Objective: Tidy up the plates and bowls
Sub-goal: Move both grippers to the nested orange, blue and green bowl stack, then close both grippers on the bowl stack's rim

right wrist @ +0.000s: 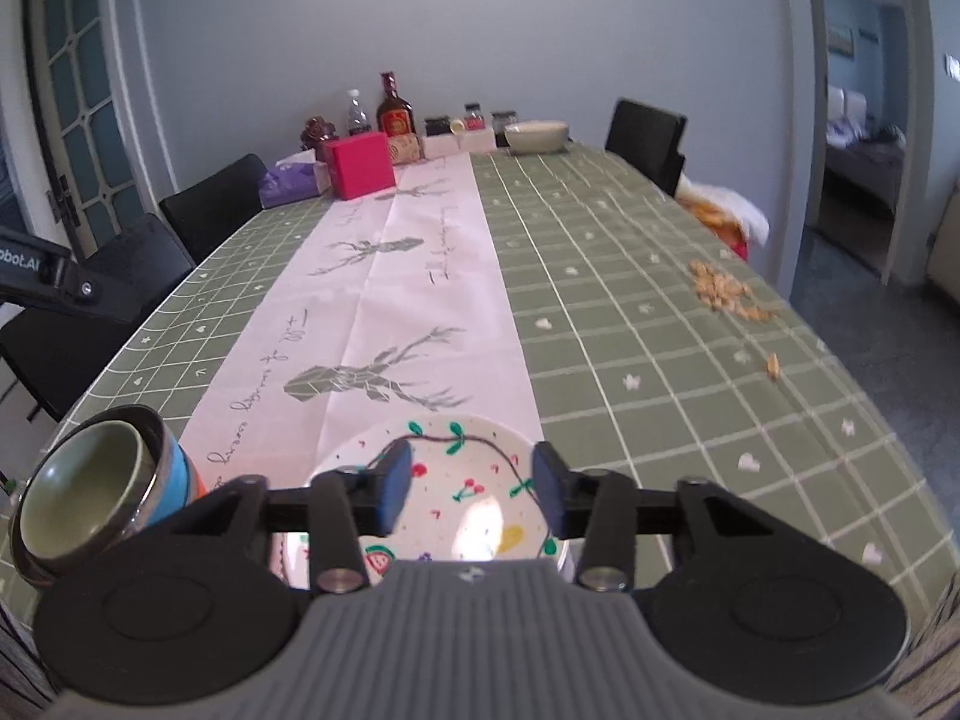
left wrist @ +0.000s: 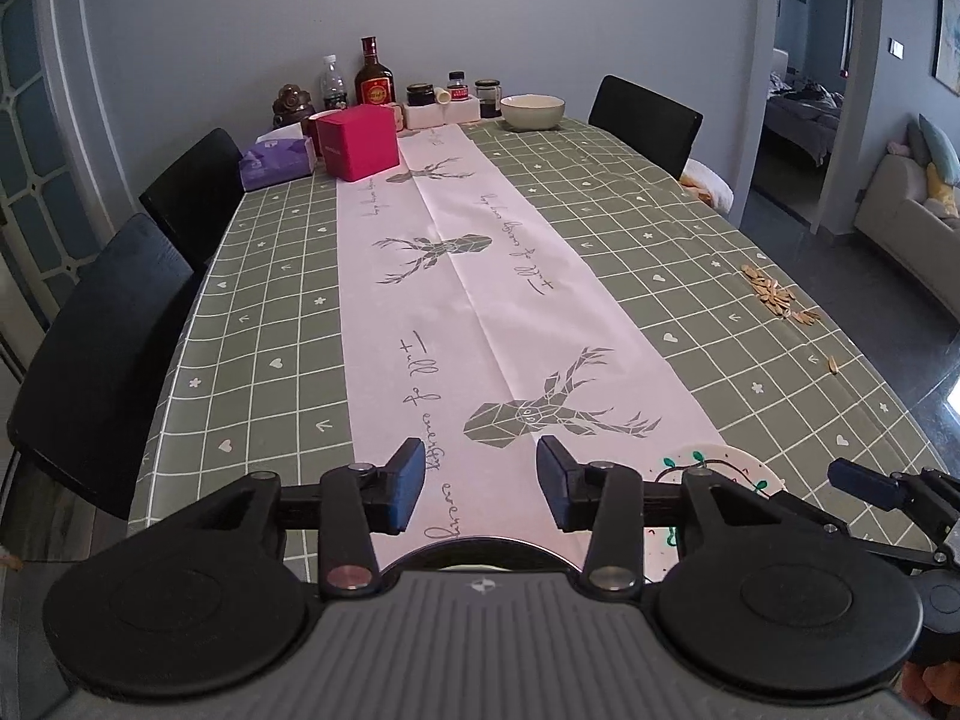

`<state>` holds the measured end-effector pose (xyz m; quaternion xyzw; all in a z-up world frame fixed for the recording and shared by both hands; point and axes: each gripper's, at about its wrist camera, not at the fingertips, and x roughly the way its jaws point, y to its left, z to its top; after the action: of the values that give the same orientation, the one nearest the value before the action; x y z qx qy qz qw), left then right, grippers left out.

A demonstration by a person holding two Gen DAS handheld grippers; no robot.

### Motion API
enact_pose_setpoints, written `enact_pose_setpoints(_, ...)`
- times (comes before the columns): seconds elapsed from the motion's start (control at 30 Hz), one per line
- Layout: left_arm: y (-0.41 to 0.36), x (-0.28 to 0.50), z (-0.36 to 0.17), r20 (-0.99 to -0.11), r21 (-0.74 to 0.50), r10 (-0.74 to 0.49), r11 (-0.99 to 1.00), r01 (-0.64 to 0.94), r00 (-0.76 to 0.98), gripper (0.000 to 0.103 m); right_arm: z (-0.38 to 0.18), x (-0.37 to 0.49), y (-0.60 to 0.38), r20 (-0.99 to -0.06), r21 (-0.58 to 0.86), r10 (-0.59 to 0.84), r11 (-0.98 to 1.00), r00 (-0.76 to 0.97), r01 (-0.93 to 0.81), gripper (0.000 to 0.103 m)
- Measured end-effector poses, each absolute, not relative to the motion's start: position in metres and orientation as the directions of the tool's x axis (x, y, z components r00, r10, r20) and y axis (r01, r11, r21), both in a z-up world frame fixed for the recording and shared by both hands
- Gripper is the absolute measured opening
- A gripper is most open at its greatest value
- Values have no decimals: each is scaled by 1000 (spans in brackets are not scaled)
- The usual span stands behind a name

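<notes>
1. Green-checked desk [left wrist: 690, 228] with a pale deer-print runner [left wrist: 456, 276] fills both views; grey wall behind.
2. Nearest: left gripper [left wrist: 479, 486], fingers spread, nothing between them.
3. Right gripper [right wrist: 472, 489], fingers likewise spread and empty, hangs over the painted plate [right wrist: 462, 480] lying flat at the near edge.
4. Nested bowls [right wrist: 90, 492] stand just left of that plate, apparently gathered for stacking.
5. Mid-desk right: scattered seeds [right wrist: 726, 291], clear of the work.
6. Far end: a white bowl [left wrist: 532, 111], judged still to be collected, beside bottles and a red box [left wrist: 359, 141].
</notes>
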<state>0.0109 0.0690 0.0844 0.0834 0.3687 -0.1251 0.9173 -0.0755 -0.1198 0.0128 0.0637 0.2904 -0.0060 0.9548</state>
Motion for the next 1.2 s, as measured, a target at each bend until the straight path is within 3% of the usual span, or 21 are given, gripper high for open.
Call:
enact_pose_setpoints(0.17, 78, -5, 79, -693, 83, -124, 965, 250, 710, 59, 25, -73, -116, -538, 189, 124, 982, 834, -23, 76)
enact_pose_setpoints(0.23, 84, -10, 74, -700, 75, -115, 970, 232, 705, 59, 27, -69, -118, -545, 280, 197, 959, 815, -44, 80)
enact_pose_setpoints(0.33, 94, -19, 69, -707, 37, -116, 979, 200, 697, 64, 25, -66, -123, -553, 451, 328, 891, 766, -56, 82)
enact_pose_setpoints(0.4, 100, -24, 63, -712, 15, -120, 982, 186, 692, 66, 25, -64, -119, -559, 487, 364, 871, 745, -61, 83)
enact_pose_setpoints(0.53, 111, -27, 50, -741, -12, -108, 989, 148, 663, 66, 25, -64, -103, -580, 456, 373, 885, 724, -91, 83)
enact_pose_setpoints(0.8, 119, -24, 29, -781, 53, -51, 988, 148, 622, 68, 21, -57, -66, -621, 424, 410, 892, 669, -153, 85)
enact_pose_setpoints(1.2, 125, -10, 6, -842, 72, -12, 988, 135, 540, 68, -7, -31, -47, -689, 440, 418, 890, 593, -116, 85)
